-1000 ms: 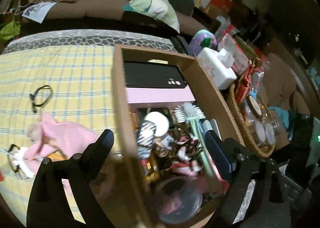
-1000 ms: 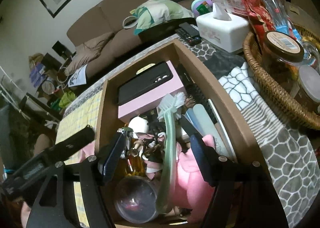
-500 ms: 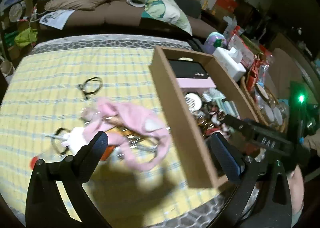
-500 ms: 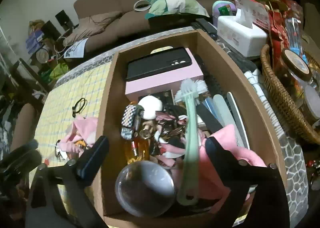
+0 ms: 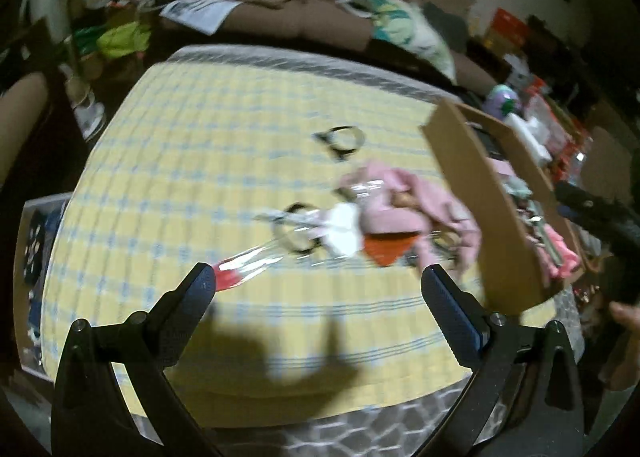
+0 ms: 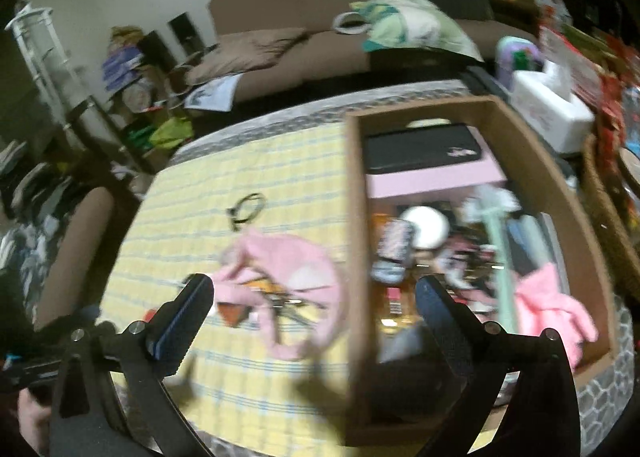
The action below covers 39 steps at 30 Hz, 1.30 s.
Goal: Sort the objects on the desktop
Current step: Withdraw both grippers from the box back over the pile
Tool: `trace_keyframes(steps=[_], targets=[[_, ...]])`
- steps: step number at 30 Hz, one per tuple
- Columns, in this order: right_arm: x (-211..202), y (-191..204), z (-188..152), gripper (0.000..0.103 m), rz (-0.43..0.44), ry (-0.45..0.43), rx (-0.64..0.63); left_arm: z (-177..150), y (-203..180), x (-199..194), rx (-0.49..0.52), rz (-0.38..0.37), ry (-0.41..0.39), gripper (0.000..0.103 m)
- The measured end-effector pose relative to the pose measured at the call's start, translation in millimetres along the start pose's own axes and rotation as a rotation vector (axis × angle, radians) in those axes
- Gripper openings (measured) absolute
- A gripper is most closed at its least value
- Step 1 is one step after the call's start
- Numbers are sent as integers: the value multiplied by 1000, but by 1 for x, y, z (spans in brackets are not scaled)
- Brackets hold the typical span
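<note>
- Jaws of both grippers spread wide, nothing between the pads: left gripper [image 5: 318, 283] above the yellow checked tablecloth [image 5: 192, 161], right gripper [image 6: 314, 291] straddling the near left wall of the open brown cardboard box [image 6: 354, 217].
- Just past the left gripper's left finger: clear plastic wrapper with a red end [image 5: 240, 263], flat on the cloth.
- Beyond it, a small heap on the cloth, blurred: white lump [image 5: 342, 231], orange-red flat piece [image 5: 386, 249], dark loops [image 5: 294, 233], crumpled pink fabric [image 5: 396, 197] on top and touching the box's outer wall.
- Farther on, apart from the heap: black looped cord [image 5: 342, 141], lying alone on the cloth.
- To the right of the heap: the cardboard box, crowded inside; near end holds a pink fluffy cloth [image 6: 548, 305] and a pale green long-handled brush [image 6: 498, 245] laid lengthwise.
- Mid-box: round white object [image 6: 426, 227], checkered black-and-white item [image 6: 394, 247], small tangled bits too blurred to name.
- Far end of box: flat pink box [image 6: 434, 181] with a black rectangular case [image 6: 420, 149] resting on it.
- Right of the box: woven wicker basket [image 6: 606, 209]; behind it a white tissue box [image 6: 548, 109].
- At the back: brown sofa [image 6: 304, 29] with a green-and-white patterned cushion [image 6: 412, 29].
- Lower right edge of the left view: a person's hand [image 5: 624, 341] on the other gripper's dark body.
</note>
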State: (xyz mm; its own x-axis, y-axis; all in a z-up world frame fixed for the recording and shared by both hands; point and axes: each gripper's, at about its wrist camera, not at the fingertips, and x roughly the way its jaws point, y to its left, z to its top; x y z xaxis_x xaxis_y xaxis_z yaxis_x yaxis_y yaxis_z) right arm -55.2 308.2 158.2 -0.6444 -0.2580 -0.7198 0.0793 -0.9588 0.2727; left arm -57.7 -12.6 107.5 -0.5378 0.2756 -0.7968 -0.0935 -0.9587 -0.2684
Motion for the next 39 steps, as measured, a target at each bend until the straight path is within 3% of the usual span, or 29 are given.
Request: trace_keyframes(steps=[5,12,27,39], targets=[[29,51,-3,103,49,30,-99,-7,34,10,-43,20,-3,103],[82,99,-18,103,-3,103,-240,-5,35,23,25,66,-11,103],[128,102,-24,103,-20,156,-219,11,54,47,16,94,15,103],[142,97,-26,101,-25,172,-223,11,50,55,16,91,28,103]])
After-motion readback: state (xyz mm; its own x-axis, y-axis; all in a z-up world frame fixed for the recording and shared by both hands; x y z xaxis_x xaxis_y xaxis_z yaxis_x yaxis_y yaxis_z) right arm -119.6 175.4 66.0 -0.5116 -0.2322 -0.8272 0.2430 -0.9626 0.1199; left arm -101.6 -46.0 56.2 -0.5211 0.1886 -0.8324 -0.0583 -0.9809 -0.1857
